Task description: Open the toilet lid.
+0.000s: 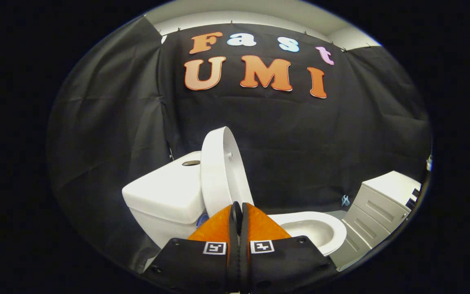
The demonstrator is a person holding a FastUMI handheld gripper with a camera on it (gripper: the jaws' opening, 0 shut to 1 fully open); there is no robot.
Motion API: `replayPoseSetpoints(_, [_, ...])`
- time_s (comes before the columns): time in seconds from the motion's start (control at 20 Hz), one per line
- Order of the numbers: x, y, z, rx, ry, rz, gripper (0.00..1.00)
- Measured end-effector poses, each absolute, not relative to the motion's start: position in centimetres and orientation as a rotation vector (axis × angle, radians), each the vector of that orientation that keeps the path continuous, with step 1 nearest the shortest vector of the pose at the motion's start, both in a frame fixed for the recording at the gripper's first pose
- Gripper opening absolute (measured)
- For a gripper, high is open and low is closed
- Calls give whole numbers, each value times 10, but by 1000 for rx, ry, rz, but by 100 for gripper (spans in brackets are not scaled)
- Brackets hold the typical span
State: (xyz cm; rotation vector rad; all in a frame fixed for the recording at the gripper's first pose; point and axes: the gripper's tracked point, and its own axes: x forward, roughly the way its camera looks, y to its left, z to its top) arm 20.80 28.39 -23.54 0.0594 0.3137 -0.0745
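As the scene is read from left to right, the cistern (165,192) sits at lower left of centre, a white block with a flush button (191,163) on its top. Just right of it, at the centre of the frame, the toilet lid (220,171) stands raised, close to upright and leaning back against the cistern, its inner face turned toward the bowl. By the look of things, the lid is already open.

Below the lid, at bottom centre, the gripper (238,212) points forward with its fingers pressed together, nothing held between them; the tips overlap the lid's lower edge in the picture, but contact cannot be confirmed.

Right of the fingers lies the open bowl (333,241) with its rim exposed. Further right stands a white cabinet (375,208) with drawers.

Judgement on handling: the lid appears a rigid, smooth plastic shell, probably light, hinged at its base, and slippery to a pinch. Its free rim, farthest from the hinge, offers the best hold.
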Motion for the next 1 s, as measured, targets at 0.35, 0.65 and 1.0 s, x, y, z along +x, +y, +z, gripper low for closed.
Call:
replayPoseSetpoints(0.35, [205, 286, -236, 99, 322, -70, 9])
replayPoseSetpoints(0.65, [202, 299, -235, 168, 329, -2, 46])
replayPoseSetpoints(1.0, [193, 303, -227, 161, 334, 56, 77])
